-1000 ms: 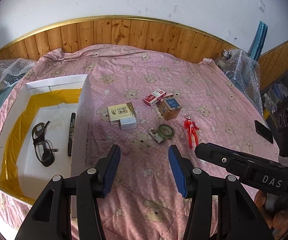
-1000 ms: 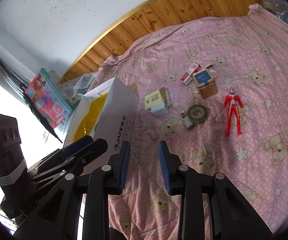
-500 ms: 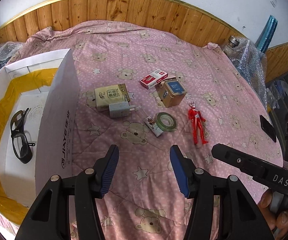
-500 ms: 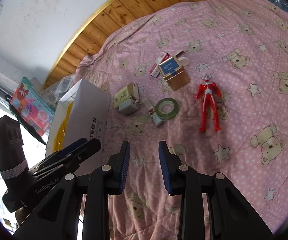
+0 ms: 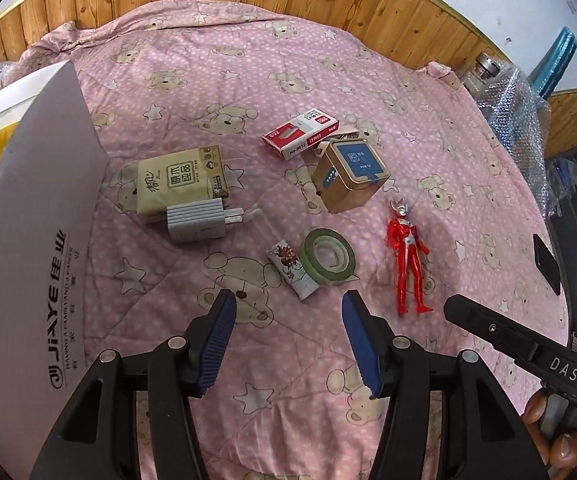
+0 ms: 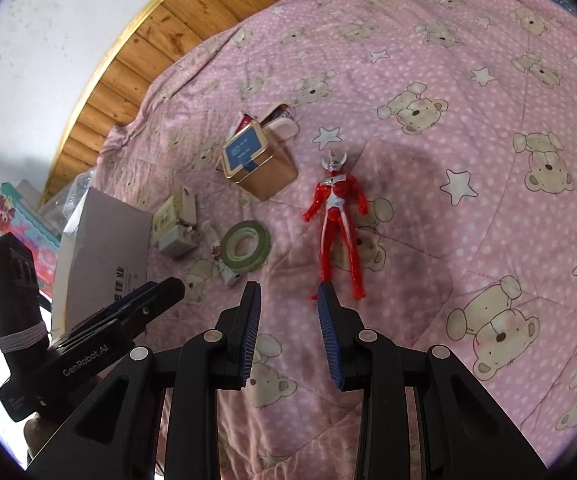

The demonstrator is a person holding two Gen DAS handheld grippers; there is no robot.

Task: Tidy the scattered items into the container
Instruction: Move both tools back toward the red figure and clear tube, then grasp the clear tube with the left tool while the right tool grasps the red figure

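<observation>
Box [image 5: 28,240] reads "JIAYE"; left gripper [image 5: 286,308] "GenRobot.AI", right gripper [image 6: 288,300] "DAS", both released

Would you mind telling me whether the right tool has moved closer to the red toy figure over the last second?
Yes. The right tool has come forward and down toward the red toy figure, whose feet now lie just beyond its open fingertips on the pink quilt.

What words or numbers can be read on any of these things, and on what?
"JiAYE": white box wall.
"DAS": right gripper.
"GenRobot.AI": left gripper.
"No.0012": red staple box.
Tissue pack: Chinese characters.
Tin and small sachet: print too small to read.
</observation>
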